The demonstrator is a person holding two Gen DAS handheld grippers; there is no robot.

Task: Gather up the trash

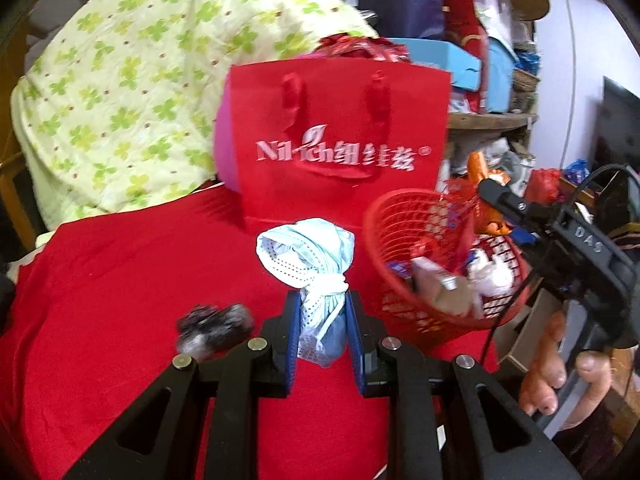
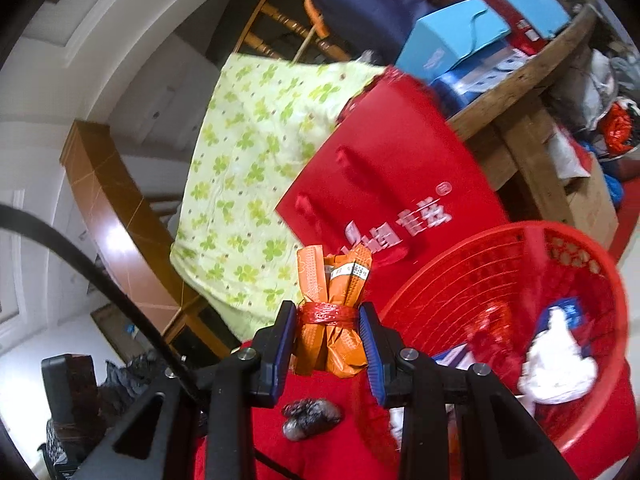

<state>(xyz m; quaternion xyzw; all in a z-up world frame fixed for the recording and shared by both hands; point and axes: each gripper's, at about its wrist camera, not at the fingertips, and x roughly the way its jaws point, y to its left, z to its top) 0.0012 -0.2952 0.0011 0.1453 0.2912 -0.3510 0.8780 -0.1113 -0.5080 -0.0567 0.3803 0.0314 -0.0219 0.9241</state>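
My left gripper [image 1: 322,320] is shut on a knotted bundle of pale blue face masks [image 1: 310,264], held above the red cloth [image 1: 120,300]. A red plastic basket [image 1: 404,312] with wrappers and tissue inside stands to its right. My right gripper [image 2: 330,320] is shut on a bundle of orange packets [image 2: 334,304] tied with red string, held left of the basket's rim [image 2: 592,424]. In the left wrist view the right gripper [image 1: 496,200] holds the orange packets [image 1: 480,168] over the basket. A dark crumpled lump [image 1: 216,330] lies on the cloth; it also shows in the right wrist view [image 2: 310,416].
A red paper gift bag [image 1: 340,140] with white lettering stands behind the basket. A green clover-print quilt [image 1: 120,92] hangs at the left. A wooden shelf [image 2: 520,80] with blue boxes and clutter is behind at the right.
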